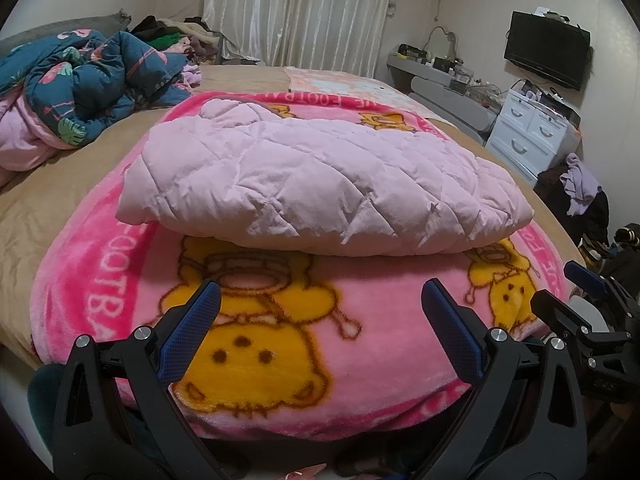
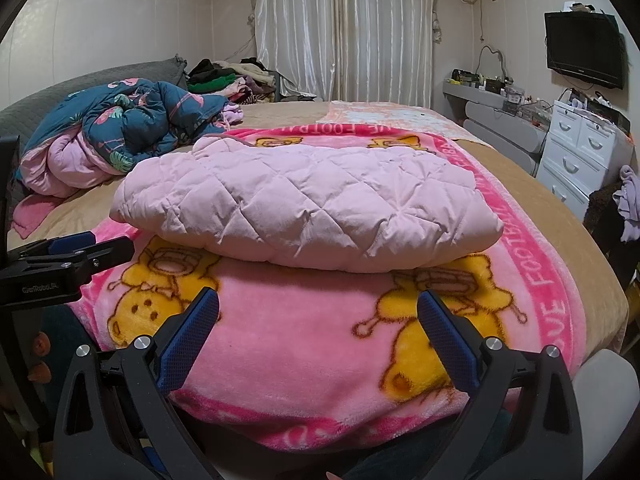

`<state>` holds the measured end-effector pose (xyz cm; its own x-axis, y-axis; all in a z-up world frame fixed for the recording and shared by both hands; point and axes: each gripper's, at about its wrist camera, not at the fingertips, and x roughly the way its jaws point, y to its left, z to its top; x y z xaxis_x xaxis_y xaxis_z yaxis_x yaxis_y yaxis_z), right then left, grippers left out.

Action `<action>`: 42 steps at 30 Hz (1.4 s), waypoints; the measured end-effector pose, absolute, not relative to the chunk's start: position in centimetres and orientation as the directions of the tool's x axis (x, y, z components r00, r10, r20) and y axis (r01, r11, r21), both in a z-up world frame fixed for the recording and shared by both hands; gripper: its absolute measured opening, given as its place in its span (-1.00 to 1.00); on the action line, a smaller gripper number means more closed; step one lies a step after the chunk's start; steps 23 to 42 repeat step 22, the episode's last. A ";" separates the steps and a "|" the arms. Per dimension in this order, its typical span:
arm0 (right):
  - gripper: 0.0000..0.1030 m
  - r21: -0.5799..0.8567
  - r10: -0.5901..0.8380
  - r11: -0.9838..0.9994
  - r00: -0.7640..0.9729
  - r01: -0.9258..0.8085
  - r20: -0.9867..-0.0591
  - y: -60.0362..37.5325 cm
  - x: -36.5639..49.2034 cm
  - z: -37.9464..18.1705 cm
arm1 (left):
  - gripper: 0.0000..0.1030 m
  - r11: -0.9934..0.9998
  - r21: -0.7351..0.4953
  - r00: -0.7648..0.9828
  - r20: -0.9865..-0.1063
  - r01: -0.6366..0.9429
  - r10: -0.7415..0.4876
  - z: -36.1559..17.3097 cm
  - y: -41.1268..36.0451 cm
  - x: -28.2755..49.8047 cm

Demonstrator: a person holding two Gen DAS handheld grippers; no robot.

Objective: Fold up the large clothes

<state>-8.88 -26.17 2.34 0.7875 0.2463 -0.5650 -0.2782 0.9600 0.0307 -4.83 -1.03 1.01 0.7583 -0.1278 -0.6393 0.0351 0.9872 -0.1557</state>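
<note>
A pale pink quilted jacket (image 1: 316, 178) (image 2: 304, 204) lies folded into a thick bundle on a pink cartoon-bear blanket (image 1: 280, 344) (image 2: 304, 344) spread over the bed. My left gripper (image 1: 320, 312) hovers open above the blanket's near edge, a short way in front of the jacket, with nothing between its blue pads. My right gripper (image 2: 318, 316) is open too, at the same distance from the bundle, and holds nothing. The right gripper also shows at the right edge of the left wrist view (image 1: 576, 292); the left gripper shows at the left edge of the right wrist view (image 2: 80, 248).
A crumpled teal flamingo-print duvet (image 1: 84, 80) (image 2: 132, 120) lies at the bed's far left, with a clothes pile (image 2: 236, 76) behind it. White drawers (image 1: 532, 128) (image 2: 584, 148), a grey shelf and a wall television (image 2: 584, 48) stand to the right. Tan bedsheet (image 1: 68, 184) surrounds the blanket.
</note>
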 end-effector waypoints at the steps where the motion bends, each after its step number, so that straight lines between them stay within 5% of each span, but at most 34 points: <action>1: 0.92 0.031 0.247 0.960 0.787 -0.279 -0.565 -26.2 -8.9 2.3 | 0.82 0.989 -0.142 0.757 -0.643 0.028 -0.114 1.0 -1.1 -4.8; 16: 0.92 0.065 0.198 0.978 0.806 -0.196 -0.558 -29.9 -8.3 1.9 | 0.82 0.982 -0.188 0.752 -0.647 0.004 -0.127 0.3 2.0 -4.7; 19: 0.92 0.090 0.074 0.996 0.830 -0.029 -0.553 -36.1 -7.0 1.4 | 0.82 0.972 -0.192 0.724 -0.689 -0.135 -0.036 -1.0 8.1 -2.9; 22: 0.92 0.057 -0.218 0.949 0.774 0.311 -0.594 -47.3 -5.3 -1.1 | 0.82 0.923 -0.176 0.667 -0.738 -0.342 0.106 -2.2 17.4 -0.3; 42: 0.92 0.057 -0.218 0.949 0.774 0.311 -0.594 -47.3 -5.3 -1.1 | 0.82 0.923 -0.176 0.667 -0.738 -0.342 0.106 -2.2 17.4 -0.3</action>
